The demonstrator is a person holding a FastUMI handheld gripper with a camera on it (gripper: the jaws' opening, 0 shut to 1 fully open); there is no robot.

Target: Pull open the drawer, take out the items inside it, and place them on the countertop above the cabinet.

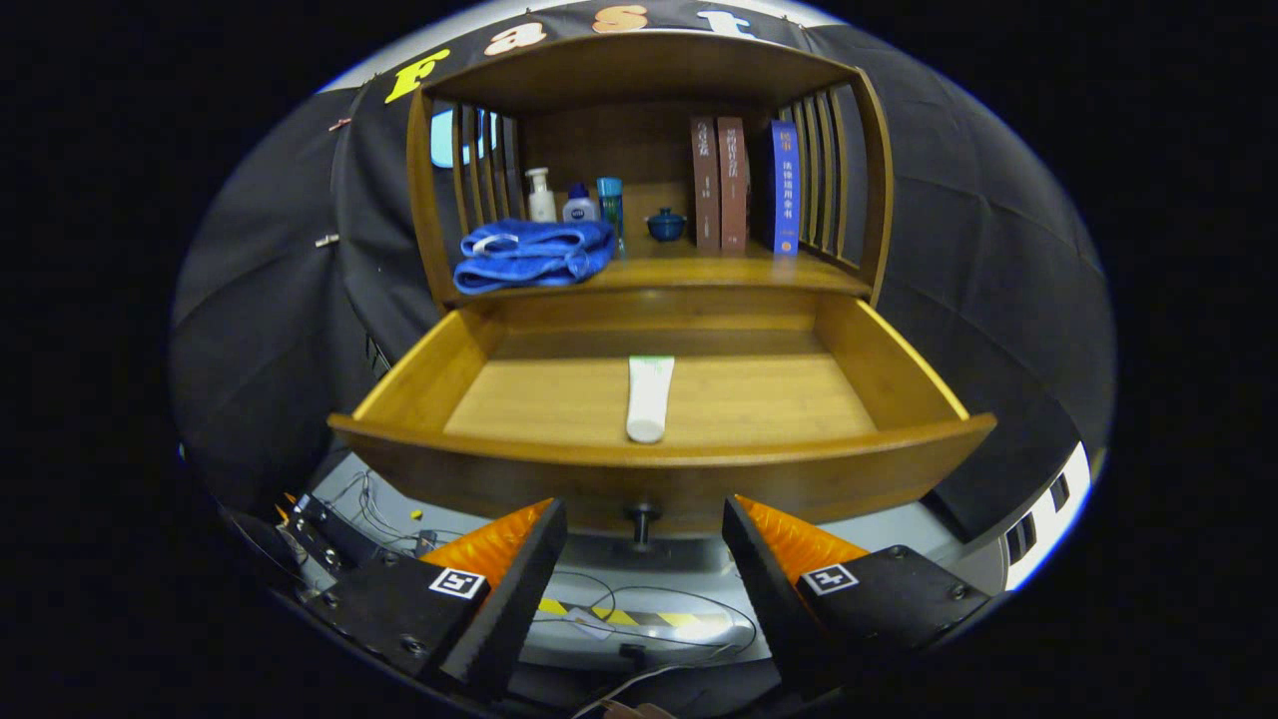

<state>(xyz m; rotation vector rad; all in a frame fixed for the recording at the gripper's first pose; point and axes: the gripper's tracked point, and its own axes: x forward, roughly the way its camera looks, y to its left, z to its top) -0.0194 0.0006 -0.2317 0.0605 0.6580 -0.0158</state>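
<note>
The wooden drawer (904,374) stands pulled far out of the cabinet. A white tube (649,397) lies on the drawer's floor, cap end toward me, near the front wall. The drawer's small dark knob (641,521) sticks out just ahead of my gripper (644,519), in line with the gap between the fingers. The gripper is open, its fingers spread wide with nothing held. Above the drawer runs the countertop (689,272), with a folded blue towel (534,255) on its left part.
On the countertop stand small bottles (574,200), a little blue lidded pot (666,225) and several upright books (744,185) under a slatted wooden hutch (639,70). Cables and striped tape (629,619) lie on the grey surface below the fingers.
</note>
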